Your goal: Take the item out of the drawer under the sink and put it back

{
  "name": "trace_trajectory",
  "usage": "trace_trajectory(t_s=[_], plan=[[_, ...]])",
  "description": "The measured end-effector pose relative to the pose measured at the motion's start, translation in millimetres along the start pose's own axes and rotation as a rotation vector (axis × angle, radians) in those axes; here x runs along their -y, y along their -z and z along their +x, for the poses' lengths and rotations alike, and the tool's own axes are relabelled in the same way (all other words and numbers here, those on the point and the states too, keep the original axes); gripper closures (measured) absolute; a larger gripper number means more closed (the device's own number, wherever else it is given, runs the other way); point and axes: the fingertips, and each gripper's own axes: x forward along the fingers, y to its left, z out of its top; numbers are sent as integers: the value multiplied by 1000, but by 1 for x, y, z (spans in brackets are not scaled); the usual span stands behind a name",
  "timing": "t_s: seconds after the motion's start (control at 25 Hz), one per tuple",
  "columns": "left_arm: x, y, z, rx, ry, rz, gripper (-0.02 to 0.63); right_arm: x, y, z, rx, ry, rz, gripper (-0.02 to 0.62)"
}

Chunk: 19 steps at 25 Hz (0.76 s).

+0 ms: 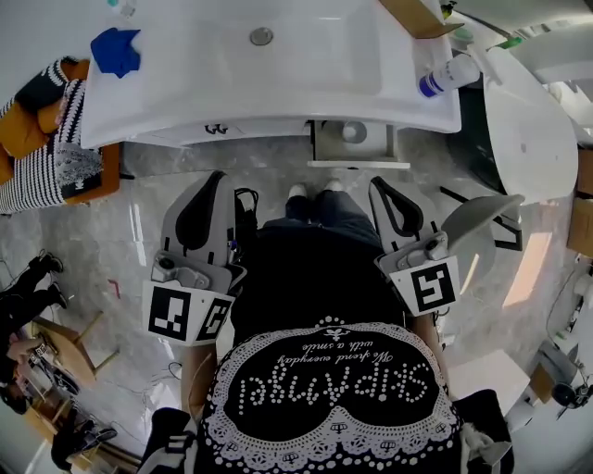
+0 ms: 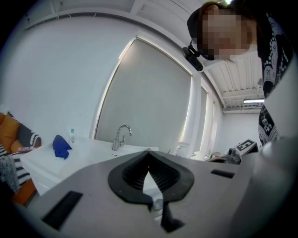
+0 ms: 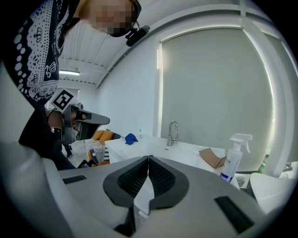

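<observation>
Under the white sink counter [image 1: 278, 102] a small drawer [image 1: 358, 155] stands pulled out, with a round pale item [image 1: 353, 132] lying inside it. My left gripper [image 1: 220, 176] is held low in front of the person's body, pointing toward the counter, its jaws shut and empty. My right gripper [image 1: 377, 182] hangs just short of the drawer's front edge, also shut with nothing between its pads. In the left gripper view my left gripper [image 2: 149, 152] shows its jaws meeting at the tip. The right gripper view shows the same of my right gripper [image 3: 149, 158].
A blue cloth [image 1: 116, 51], a spray bottle [image 1: 447, 74] and a cardboard box [image 1: 417, 17] sit on the counter. A toilet [image 1: 528, 120] with its lid up stands at the right. A chair with an orange cushion and striped fabric [image 1: 56, 139] stands at the left.
</observation>
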Motion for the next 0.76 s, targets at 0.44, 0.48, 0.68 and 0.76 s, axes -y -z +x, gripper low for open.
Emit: trace_trajectory(t_s=[0.44, 0.48, 0.68, 0.76], plan=[[-6, 3, 3, -25, 21, 16, 601, 12, 7, -11, -13, 66, 27, 577], [-6, 3, 3, -25, 22, 16, 601, 12, 7, -11, -13, 68, 27, 577], [-6, 0, 4, -11, 20, 20, 601, 14, 6, -11, -12, 67, 19, 577], [-7, -1, 4, -5, 16, 16, 601, 14, 5, -10, -12, 62, 13, 577]])
